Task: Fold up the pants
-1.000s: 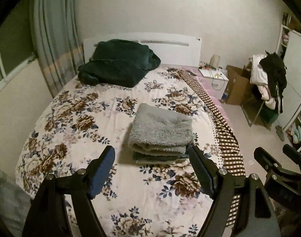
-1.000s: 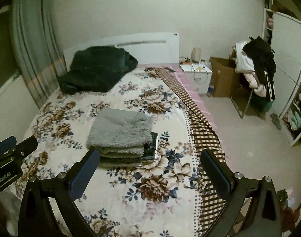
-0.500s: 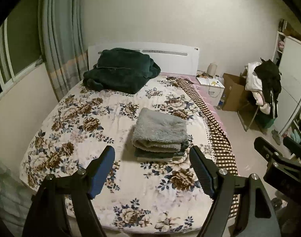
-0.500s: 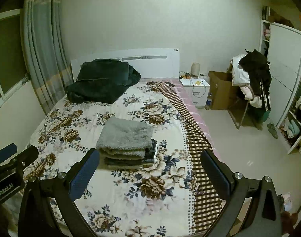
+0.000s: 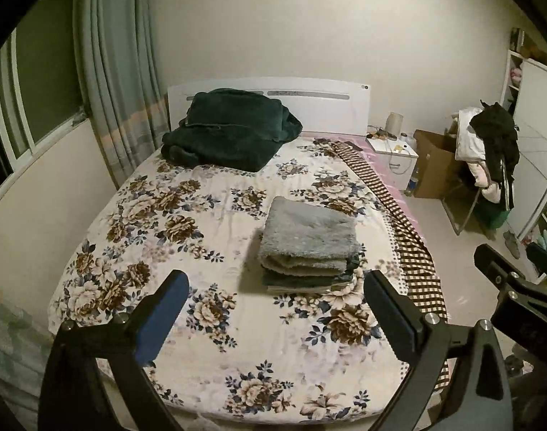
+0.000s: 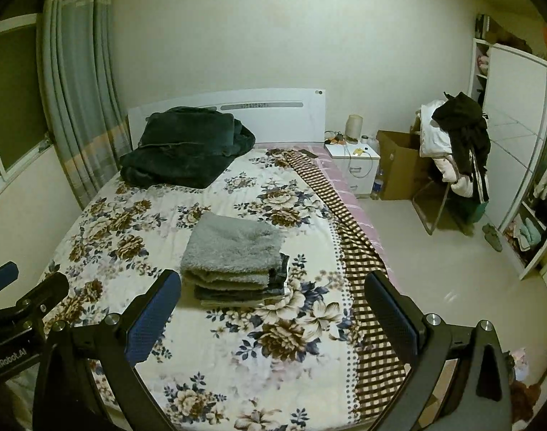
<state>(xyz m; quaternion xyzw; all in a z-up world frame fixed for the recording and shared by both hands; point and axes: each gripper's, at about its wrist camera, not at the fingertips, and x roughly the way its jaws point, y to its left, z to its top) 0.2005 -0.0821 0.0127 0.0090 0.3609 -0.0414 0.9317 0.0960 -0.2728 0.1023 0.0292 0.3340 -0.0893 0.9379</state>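
Folded pants [image 5: 307,231] sit on top of a small stack [image 6: 237,289] of folded clothes, right in the middle of the bed [image 5: 208,309], on the floral cover. Grey, fluffy, squared off; rolled fold edge faces the near end of the bed, toward both claws. Long axis hard to call, since the bundle reads nearly square, a touch longer running up the bed toward the headboard [image 5: 320,102].

Lies ahead of and below both claws, well apart from either. From the left claw [image 5: 273,309], appears just right of centre between the fingers. From the right claw [image 6: 273,309], sits left of centre, closer to the left finger [image 6: 153,314] in the picture. Neither looks clearly nearer; call it even, the left claw perhaps better lined up.

Left claw: jaws wide, nothing held, hovers over the foot of the bed, pointing forward and down. Right claw: jaws wide too, empty, same tilt, set off to the right with the checked bed edge [image 6: 366,280] under it. Each claw catches the other at its frame edge, side by side.

Looks like a finished fold, judging by the tidy bundle. Any further move means reaching forward and down to that near fold edge.
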